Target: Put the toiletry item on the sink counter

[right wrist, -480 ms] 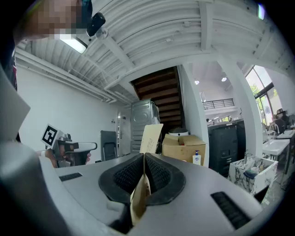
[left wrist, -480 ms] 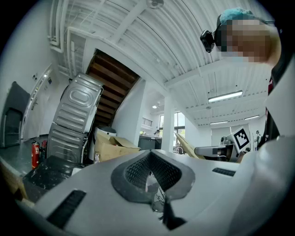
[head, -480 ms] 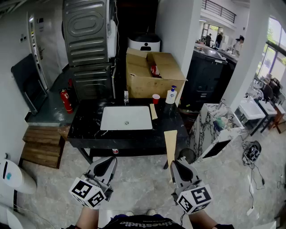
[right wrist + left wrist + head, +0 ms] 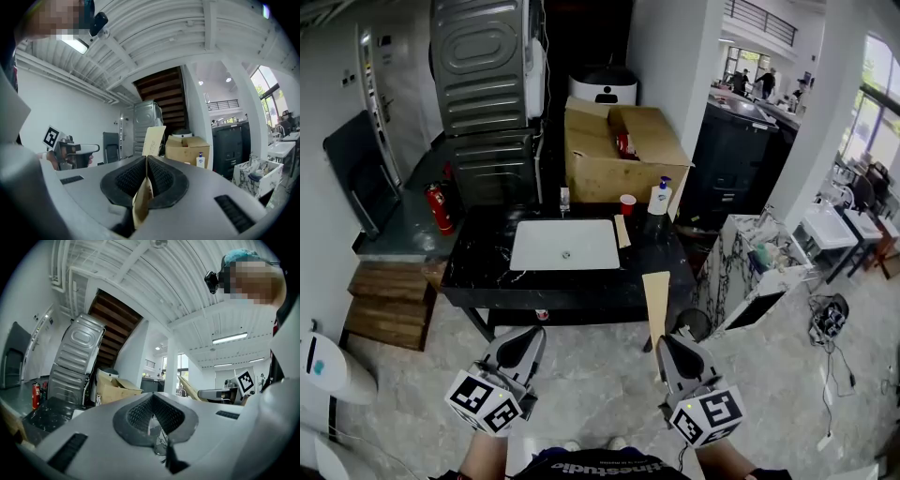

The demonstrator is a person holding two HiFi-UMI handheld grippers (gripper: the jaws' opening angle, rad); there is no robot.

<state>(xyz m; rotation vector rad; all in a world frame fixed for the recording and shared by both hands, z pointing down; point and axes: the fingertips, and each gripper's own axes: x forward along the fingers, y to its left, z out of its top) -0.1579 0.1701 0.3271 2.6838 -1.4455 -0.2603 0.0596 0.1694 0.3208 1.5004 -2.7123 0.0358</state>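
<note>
Well short of the black counter [image 4: 478, 258], you hold your right gripper [image 4: 667, 339] clamped on a flat tan packet [image 4: 657, 298], which stands upright between its jaws. Your left gripper [image 4: 530, 336] is closed, gripping nothing. On the counter, right of the basin [image 4: 565, 246], sit a second packet [image 4: 622, 232], a red cup [image 4: 626, 205] and a soap bottle [image 4: 659, 198].

The counter [image 4: 478, 267] is black with thin white veins, and its sink basin [image 4: 565, 246] is white. The packet [image 4: 657, 298] is plain tan. The cup [image 4: 627, 205] is red. The pump bottle [image 4: 659, 201] is white with a blue top. The left tool [image 4: 523, 345] and right tool [image 4: 676, 352] are grey, with black-and-white square markers.
</note>
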